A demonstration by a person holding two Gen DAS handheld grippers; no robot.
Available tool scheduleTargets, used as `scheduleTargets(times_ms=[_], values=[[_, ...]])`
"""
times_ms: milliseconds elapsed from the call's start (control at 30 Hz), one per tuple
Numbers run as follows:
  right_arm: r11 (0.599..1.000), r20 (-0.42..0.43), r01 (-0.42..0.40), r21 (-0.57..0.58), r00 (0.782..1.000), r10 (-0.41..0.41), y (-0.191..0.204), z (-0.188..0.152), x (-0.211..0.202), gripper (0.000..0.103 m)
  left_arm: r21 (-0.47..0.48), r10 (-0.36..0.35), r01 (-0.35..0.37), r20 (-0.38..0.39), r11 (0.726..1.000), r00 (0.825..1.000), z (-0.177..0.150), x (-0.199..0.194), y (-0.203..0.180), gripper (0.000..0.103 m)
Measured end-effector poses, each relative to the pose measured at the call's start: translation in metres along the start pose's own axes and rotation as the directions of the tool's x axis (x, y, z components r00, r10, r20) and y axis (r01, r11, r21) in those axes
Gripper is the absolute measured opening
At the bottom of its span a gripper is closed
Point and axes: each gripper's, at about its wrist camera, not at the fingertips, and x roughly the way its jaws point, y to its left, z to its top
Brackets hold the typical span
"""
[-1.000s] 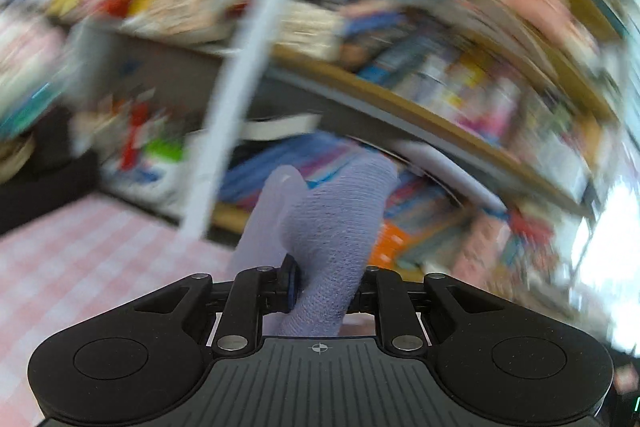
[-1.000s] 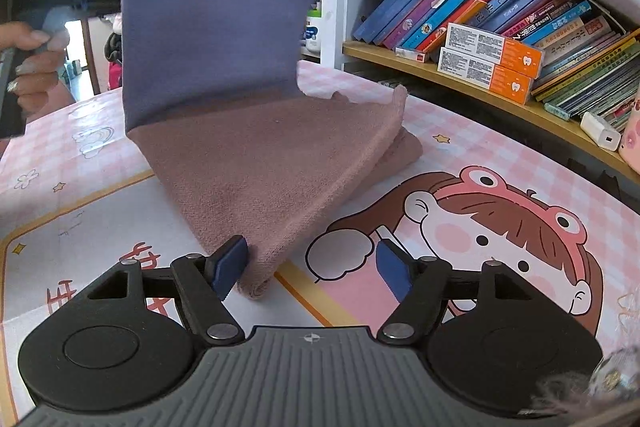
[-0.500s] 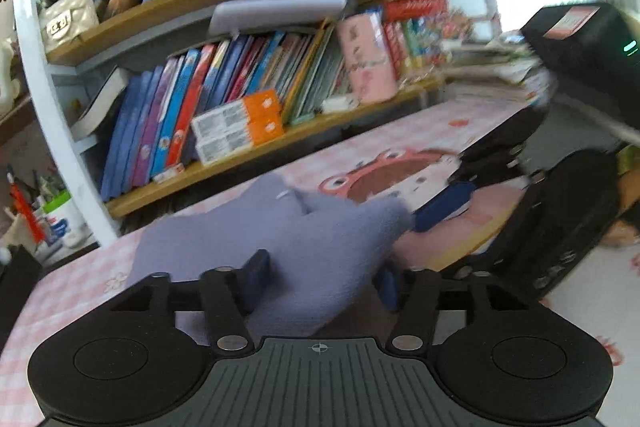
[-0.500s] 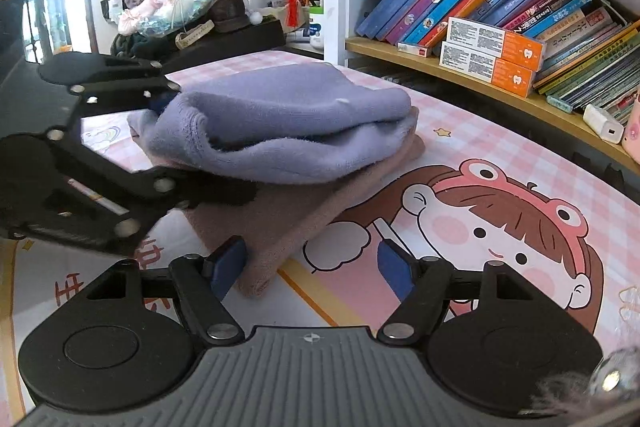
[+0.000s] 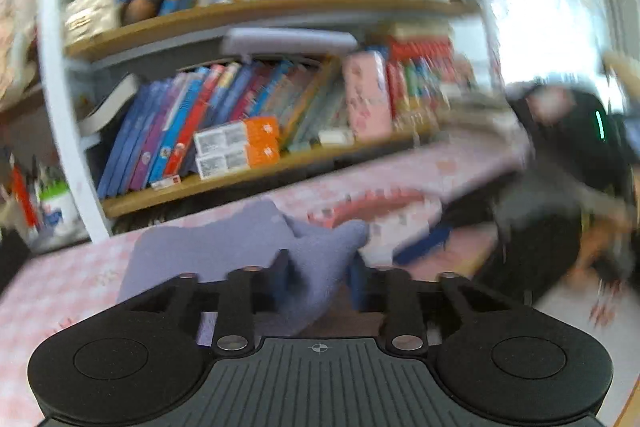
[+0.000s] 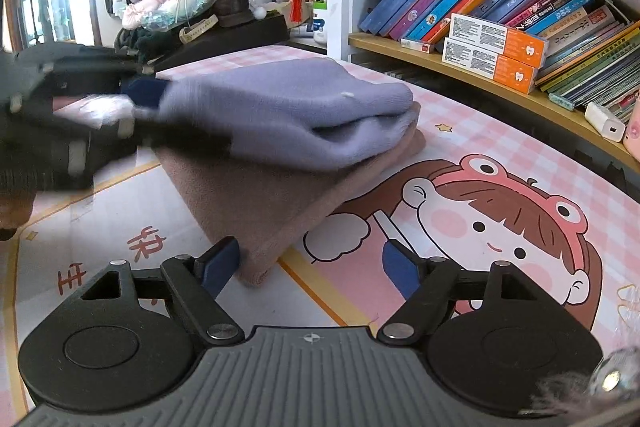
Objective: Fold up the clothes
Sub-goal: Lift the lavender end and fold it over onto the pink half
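Folded purple cloth (image 6: 288, 107) stacked on brown cloth (image 6: 272, 203) — left gripper (image 5: 318, 279) clamped on its corner, likely for placing; right gripper (image 6: 310, 265) agape, empty.

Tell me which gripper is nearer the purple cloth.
Left. The left gripper has the purple cloth between its fingers at the cloth's edge. The right gripper hangs open nearer the camera, by the brown cloth corner underneath.

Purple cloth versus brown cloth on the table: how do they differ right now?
The purple cloth lies on top, bunched and rounded; the brown cloth lies beneath, flat. The left tongs pinch the purple one; the brown one's corner sits loose between the open right tongs. Both look like soft fleece.
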Motion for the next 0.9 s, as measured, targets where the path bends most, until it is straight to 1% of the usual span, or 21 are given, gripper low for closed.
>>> scheduleTargets(times_ms=[133, 200, 267, 433, 500, 600, 667, 700, 800, 833, 900], values=[[1.000, -0.003, -0.004, 0.000, 1.000, 0.004, 0.001, 0.000, 0.002, 0.077, -0.037, -0.024, 0.023, -0.020, 0.999, 1.000, -0.003, 0.006, 0.001, 0.021], [1.000, -0.008, -0.008, -0.011, 1.000, 0.008, 0.003, 0.000, 0.003, 0.078, -0.056, -0.036, 0.035, -0.029, 0.998, 0.999, -0.005, 0.009, 0.002, 0.024], [1.000, -0.020, -0.006, -0.030, 1.000, 0.006, 0.006, -0.001, 0.004, 0.080, -0.075, -0.049, 0.046, -0.038, 0.996, 0.998, -0.007, 0.012, 0.003, 0.030], [0.999, -0.026, 0.012, -0.047, 1.000, -0.013, 0.007, -0.002, 0.004, 0.081, -0.093, -0.079, 0.074, -0.050, 0.993, 0.996, -0.008, 0.017, 0.007, 0.031], [0.999, -0.028, 0.014, -0.047, 0.999, -0.015, 0.006, -0.002, 0.003, 0.081, -0.112, -0.087, 0.081, -0.043, 0.990, 0.995, -0.008, 0.016, 0.012, 0.032], [0.998, -0.020, 0.024, -0.062, 0.999, -0.025, 0.001, -0.003, -0.005, 0.081, -0.155, -0.060, 0.065, 0.035, 0.986, 0.998, -0.002, 0.005, 0.022, 0.031], [1.000, 0.025, 0.008, -0.008, 1.000, -0.008, -0.013, -0.003, -0.017, 0.081, -0.185, -0.037, 0.054, 0.092, 0.981, 0.995, 0.002, -0.003, 0.029, 0.024], [1.000, 0.048, 0.000, 0.019, 0.999, -0.001, -0.020, -0.003, -0.023, 0.081, -0.184, -0.034, 0.050, 0.090, 0.982, 0.995, 0.003, -0.002, 0.029, 0.023], [0.993, 0.109, -0.016, 0.120, 0.994, 0.003, -0.039, -0.002, -0.036, 0.080, -0.153, -0.035, 0.041, 0.042, 0.987, 0.998, 0.004, 0.009, 0.022, 0.022], [0.991, 0.114, -0.011, 0.131, 0.994, -0.004, -0.041, -0.002, -0.037, 0.079, -0.142, -0.035, 0.039, 0.026, 0.989, 0.999, 0.004, 0.013, 0.020, 0.022], [0.990, 0.110, 0.006, 0.143, 0.994, -0.022, -0.043, -0.002, -0.038, 0.079, -0.122, -0.035, 0.034, -0.006, 0.992, 0.999, 0.005, 0.021, 0.016, 0.027]])
